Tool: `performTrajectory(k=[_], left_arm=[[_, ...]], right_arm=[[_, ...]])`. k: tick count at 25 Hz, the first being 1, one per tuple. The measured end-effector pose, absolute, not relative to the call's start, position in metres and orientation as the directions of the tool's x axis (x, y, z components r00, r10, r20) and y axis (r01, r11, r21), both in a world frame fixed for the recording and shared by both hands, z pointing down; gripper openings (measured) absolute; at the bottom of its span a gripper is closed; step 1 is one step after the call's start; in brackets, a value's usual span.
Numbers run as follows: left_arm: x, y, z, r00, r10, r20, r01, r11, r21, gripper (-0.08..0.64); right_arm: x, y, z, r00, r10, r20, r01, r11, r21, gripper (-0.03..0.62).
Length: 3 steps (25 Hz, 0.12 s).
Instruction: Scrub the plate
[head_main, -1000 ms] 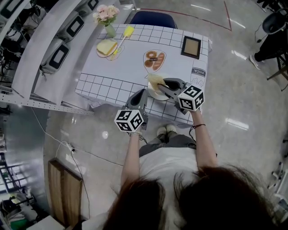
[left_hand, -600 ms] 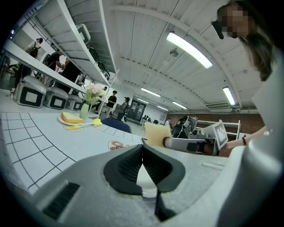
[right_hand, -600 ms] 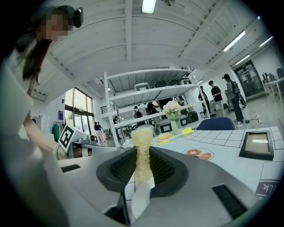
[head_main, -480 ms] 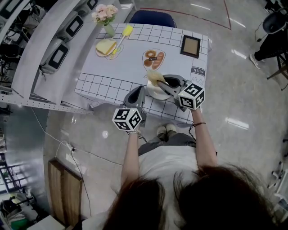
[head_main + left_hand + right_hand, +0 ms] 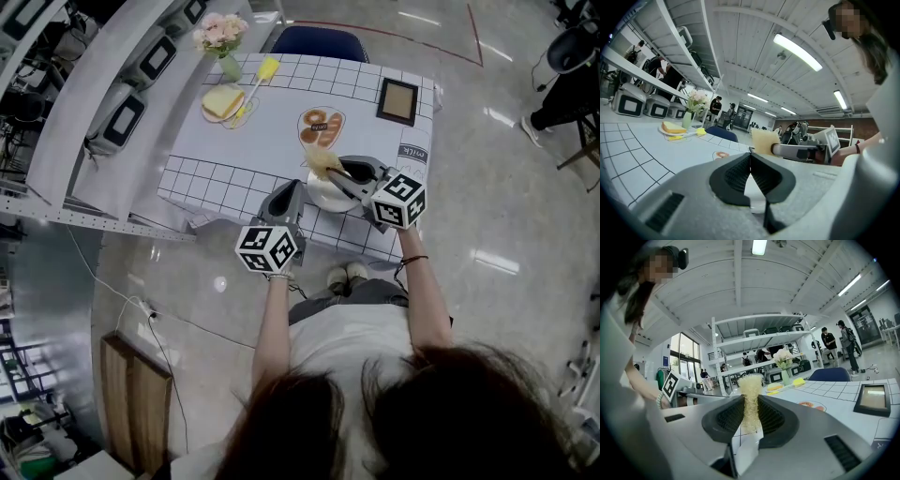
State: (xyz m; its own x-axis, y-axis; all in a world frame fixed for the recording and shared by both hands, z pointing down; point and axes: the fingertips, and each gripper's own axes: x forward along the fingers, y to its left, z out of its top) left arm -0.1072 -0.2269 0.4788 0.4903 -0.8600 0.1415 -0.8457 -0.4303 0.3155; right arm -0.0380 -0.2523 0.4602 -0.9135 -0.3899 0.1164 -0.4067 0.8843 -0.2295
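Observation:
A white plate point(image 5: 321, 196) lies near the front edge of the grid-patterned table point(image 5: 225, 173). My left gripper point(image 5: 296, 194) is shut on the plate's near left rim, which shows as a white sliver point(image 5: 753, 192) between the jaws point(image 5: 750, 161). My right gripper point(image 5: 332, 174) is shut on a yellow sponge point(image 5: 322, 159) and holds it over the plate's far side. In the right gripper view the sponge point(image 5: 751, 397) stands upright between the pads of that gripper point(image 5: 750, 414). The left gripper view shows the same sponge point(image 5: 764, 140) just beyond the plate.
At the table's back left are a plate with bread point(image 5: 222, 100), a yellow-headed brush point(image 5: 266, 67) and a flower vase point(image 5: 223, 39). A donut plate point(image 5: 322, 124) sits mid-table, a picture frame point(image 5: 398, 98) at back right. A blue chair point(image 5: 314, 39) stands behind, shelving point(image 5: 112, 112) at left.
The sponge in my right gripper has shifted slightly toward the plate's far side. The left gripper has barely moved and stays on the rim.

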Motion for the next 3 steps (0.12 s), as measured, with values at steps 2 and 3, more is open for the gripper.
performTrajectory(k=[2, 3], left_arm=[[-0.1067, -0.2277, 0.4805, 0.491, -0.859, 0.145, -0.846, -0.429, 0.317, 0.011], [-0.1065, -0.2281, 0.4814, 0.491, -0.859, 0.148, -0.846, -0.429, 0.318, 0.011]], right_arm=[[-0.0375, -0.2532, 0.461, -0.914, -0.388, 0.117, -0.405, 0.884, -0.233, 0.078], [-0.0373, -0.2535, 0.4615, -0.914, -0.387, 0.118, -0.404, 0.884, -0.234, 0.078]])
